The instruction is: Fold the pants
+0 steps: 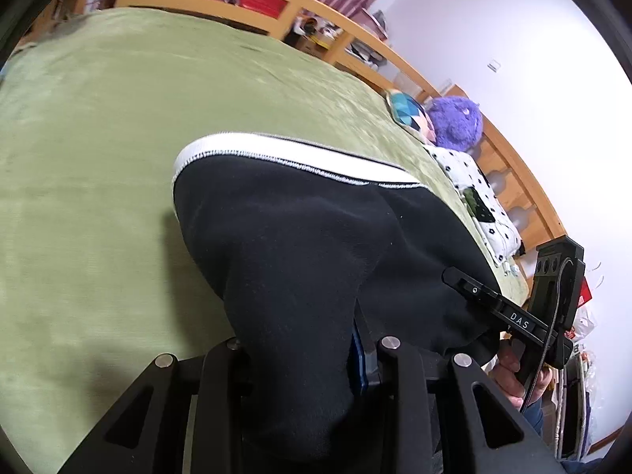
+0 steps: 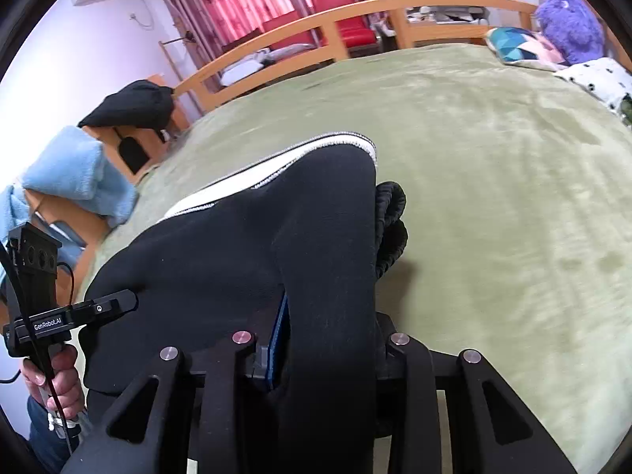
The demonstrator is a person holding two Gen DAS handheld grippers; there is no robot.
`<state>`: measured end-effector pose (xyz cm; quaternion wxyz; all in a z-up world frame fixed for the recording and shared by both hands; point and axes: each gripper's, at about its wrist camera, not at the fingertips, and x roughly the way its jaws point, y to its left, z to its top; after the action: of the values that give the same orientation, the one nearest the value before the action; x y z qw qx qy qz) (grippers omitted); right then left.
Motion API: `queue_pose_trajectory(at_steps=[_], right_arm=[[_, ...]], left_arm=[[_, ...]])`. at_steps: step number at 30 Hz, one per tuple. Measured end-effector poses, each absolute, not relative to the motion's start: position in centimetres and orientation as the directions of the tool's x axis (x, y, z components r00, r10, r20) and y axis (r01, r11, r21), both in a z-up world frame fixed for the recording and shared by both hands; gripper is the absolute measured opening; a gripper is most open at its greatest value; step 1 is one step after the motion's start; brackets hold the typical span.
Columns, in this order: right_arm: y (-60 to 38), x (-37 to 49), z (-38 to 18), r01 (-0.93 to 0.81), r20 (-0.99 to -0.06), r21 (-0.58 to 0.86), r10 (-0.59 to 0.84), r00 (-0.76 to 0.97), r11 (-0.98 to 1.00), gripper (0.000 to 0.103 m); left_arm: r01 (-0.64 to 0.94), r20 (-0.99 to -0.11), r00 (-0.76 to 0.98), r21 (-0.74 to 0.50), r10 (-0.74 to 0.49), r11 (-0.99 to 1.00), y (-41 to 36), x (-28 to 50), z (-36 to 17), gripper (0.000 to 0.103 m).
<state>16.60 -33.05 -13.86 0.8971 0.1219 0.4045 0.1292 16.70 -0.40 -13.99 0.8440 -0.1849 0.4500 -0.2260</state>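
Observation:
The black pants point(image 1: 300, 245) with a white side stripe point(image 1: 276, 150) lie on the green bedspread point(image 1: 98, 138), with the near edge lifted. My left gripper point(image 1: 312, 355) is shut on the black fabric, which drapes over its fingers. My right gripper point(image 2: 316, 347) is shut on the pants point(image 2: 245, 245) too; a blue finger pad point(image 2: 278, 335) shows beside the pinched cloth. Each gripper shows in the other's view: the right one point(image 1: 513, 316) at the pants' right edge, the left one point(image 2: 79, 312) at their left edge. The ribbed waistband point(image 2: 391, 221) bunches at the right.
A wooden bed rail point(image 2: 355, 12) runs along the far side. A purple plush toy point(image 2: 568, 23), a patterned pillow point(image 2: 513, 45) and a dotted cloth point(image 2: 600, 79) lie at the head. A blue towel point(image 2: 75, 173) and black bag point(image 2: 130, 104) sit at the left.

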Motion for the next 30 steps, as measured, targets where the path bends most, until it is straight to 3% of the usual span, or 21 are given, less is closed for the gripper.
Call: queue_pose_trajectory(at_steps=[6,10,14,16,23,27,29,30], right_arm=[[-25.8,16.6,-14.1,-0.176,-0.682,0.340,0.371,0.630,0.924,0.029],[-22.4,15.9,-15.6,-0.197,-0.711,0.299,0.356,0.606,0.934,0.033],[-21.9,15.5,-17.7,-0.180,-0.760,0.211,0.277,0.588,0.961,0.052],[-22.5,15.4,-18.7,-0.171,-0.784,0.196,0.259,0.564,0.966,0.061],[-24.0,12.5,-15.7,-0.145,-0.763,0.097,0.167,0.624,0.985,0.061],[-23.1,10.9,-13.2,-0.193,-0.698,0.134,0.231,0.678,0.972,0.045],[-21.7,10.4,-13.5,-0.250,-0.689,0.144,0.278,0.670,0.957,0.029],[-20.9,10.2,-14.2,-0.279,-0.700,0.154,0.304,0.646,0.948,0.015]], left_arm=[[0.194,-0.689,0.504,-0.497,-0.520,0.846,5.8,16.1,-13.8,0.028],[0.178,-0.713,0.443,-0.524,-0.544,0.833,8.2,15.6,-16.6,0.031],[0.177,-0.763,0.431,-0.451,-0.481,0.875,7.1,14.6,-18.9,0.051],[0.164,-0.790,0.444,-0.392,-0.423,0.905,6.6,13.9,-19.4,0.069],[0.104,-0.769,0.523,-0.372,-0.369,0.923,10.6,10.4,-16.8,0.071],[0.140,-0.687,0.573,-0.455,-0.447,0.879,10.9,8.6,-14.4,0.071],[0.188,-0.639,0.579,-0.500,-0.507,0.845,9.8,7.8,-14.0,0.071],[0.204,-0.630,0.575,-0.509,-0.523,0.837,9.0,7.5,-14.3,0.071]])
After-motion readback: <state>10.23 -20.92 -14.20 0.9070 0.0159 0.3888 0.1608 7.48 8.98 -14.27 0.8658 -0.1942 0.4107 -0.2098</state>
